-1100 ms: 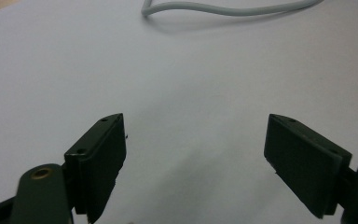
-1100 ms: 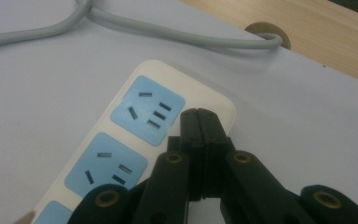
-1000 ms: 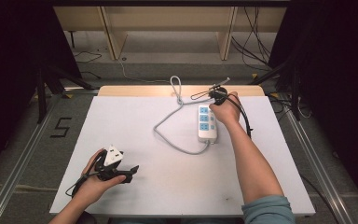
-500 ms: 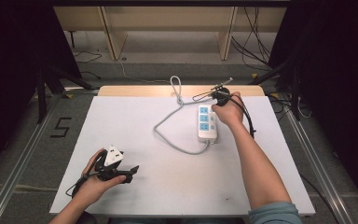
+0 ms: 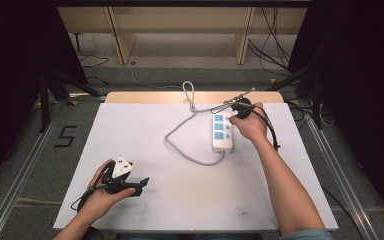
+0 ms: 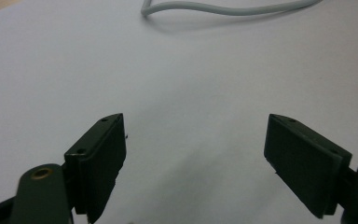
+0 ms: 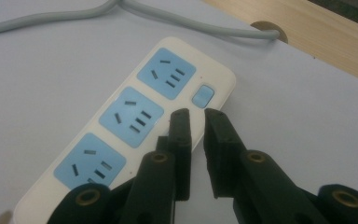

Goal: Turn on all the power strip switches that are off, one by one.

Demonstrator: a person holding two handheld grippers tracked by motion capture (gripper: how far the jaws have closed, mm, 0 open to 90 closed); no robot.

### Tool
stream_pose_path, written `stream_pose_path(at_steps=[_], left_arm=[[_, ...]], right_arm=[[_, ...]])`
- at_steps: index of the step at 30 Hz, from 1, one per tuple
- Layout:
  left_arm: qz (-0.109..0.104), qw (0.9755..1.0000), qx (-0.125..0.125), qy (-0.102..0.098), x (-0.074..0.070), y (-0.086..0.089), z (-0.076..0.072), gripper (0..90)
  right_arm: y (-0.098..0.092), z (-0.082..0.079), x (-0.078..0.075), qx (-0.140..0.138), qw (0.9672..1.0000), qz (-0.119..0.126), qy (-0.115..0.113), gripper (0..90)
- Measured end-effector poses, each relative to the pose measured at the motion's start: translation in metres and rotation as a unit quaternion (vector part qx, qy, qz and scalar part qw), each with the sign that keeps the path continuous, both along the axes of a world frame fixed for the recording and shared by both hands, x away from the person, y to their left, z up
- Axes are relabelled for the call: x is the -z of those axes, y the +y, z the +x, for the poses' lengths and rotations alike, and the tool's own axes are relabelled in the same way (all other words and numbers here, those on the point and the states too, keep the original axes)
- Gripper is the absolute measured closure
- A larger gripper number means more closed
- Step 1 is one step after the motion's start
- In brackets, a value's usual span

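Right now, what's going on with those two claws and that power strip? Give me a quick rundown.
Right claw just opening, narrow gap, nothing held, over the power strip beside its switch. Left claw wide open, empty. Cord looped clear.

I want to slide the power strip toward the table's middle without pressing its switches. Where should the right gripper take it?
Probably across the narrow width of the power strip, from above, at the plain near end. It lies flat with parallel long edges; the right gripper sits by the switch.

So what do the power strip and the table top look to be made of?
Power strip: likely moulded plastic, a smooth cream shell with rounded edges and matte light-blue socket faces. Table top: a matte white sheet, possibly laminate, with a bare wood-look strip along the far edge.
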State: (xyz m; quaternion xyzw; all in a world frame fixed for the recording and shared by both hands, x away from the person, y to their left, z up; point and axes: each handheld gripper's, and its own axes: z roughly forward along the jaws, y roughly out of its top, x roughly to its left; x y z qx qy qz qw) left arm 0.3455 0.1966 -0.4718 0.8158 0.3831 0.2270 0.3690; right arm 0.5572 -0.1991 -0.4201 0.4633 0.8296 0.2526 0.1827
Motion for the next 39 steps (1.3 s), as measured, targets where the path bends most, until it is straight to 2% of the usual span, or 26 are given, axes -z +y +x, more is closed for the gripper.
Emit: stream_pose_path(at_steps=[17,31,39], left_arm=[[0.0,1.0,-0.002,0.0,0.0,0.0,0.0,20.8],[0.001,1.0,-0.002,0.001,0.0,0.0,0.0,20.7],[0.004,1.0,-0.001,0.001,0.0,0.0,0.0,20.7]], right_arm=[[-0.004,-0.022,-0.003,-0.021,0.9997,-0.001,-0.009,75.9],[-0.007,-0.048,-0.004,-0.039,0.999,0.015,-0.019,71.2],[-0.01,-0.066,-0.003,-0.04,0.9985,0.029,-0.024,67.7]])
